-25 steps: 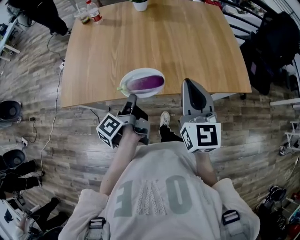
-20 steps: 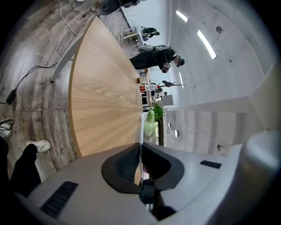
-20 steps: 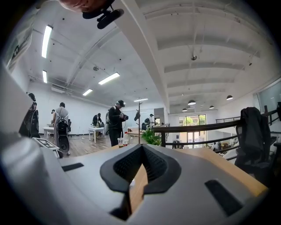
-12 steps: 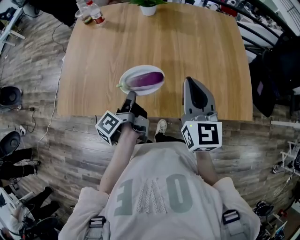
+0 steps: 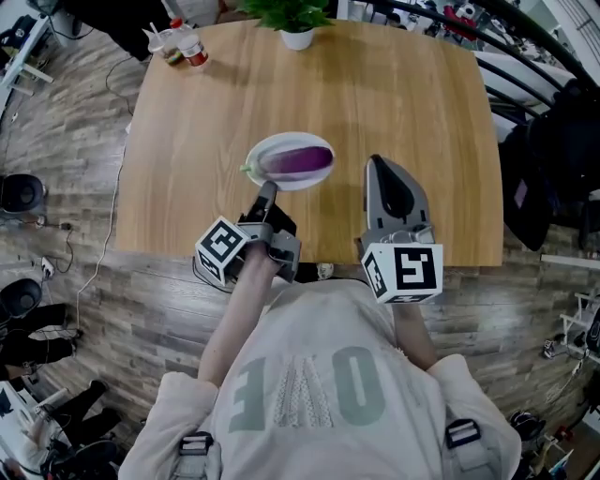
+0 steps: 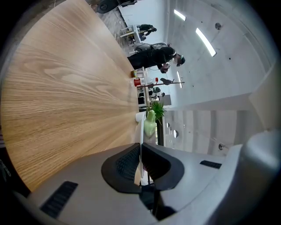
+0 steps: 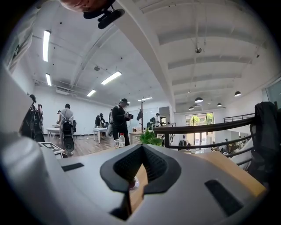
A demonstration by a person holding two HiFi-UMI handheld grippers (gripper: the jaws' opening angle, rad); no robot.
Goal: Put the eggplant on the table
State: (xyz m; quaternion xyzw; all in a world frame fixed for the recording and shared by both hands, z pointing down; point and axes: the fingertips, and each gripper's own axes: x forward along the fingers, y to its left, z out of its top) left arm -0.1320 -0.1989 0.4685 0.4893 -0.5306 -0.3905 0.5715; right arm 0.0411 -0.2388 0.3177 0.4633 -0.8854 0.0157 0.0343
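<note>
A purple eggplant (image 5: pixel 296 160) with a green stem (image 6: pixel 150 123) lies on a white plate (image 5: pixel 265 150). The plate is over the wooden table (image 5: pixel 403 103), a little in from its near edge. My left gripper (image 5: pixel 267 191) is shut on the plate's near rim (image 6: pixel 140 132), which shows edge-on between the pads in the left gripper view. My right gripper (image 5: pixel 378 163) is to the right of the plate, over the table. Its jaws (image 7: pixel 142 148) are shut with nothing between them.
A potted plant (image 5: pixel 296 28) stands at the table's far edge and drink bottles (image 5: pixel 186 37) at its far left corner. Dark bags and coats (image 5: pixel 553 141) and railings are off the right side. Cables and black stools lie on the floor at left.
Both grippers and the plate with the eggplant have moved forward, from the table's near edge to further in over the tabletop. Both grippers stay shut.
</note>
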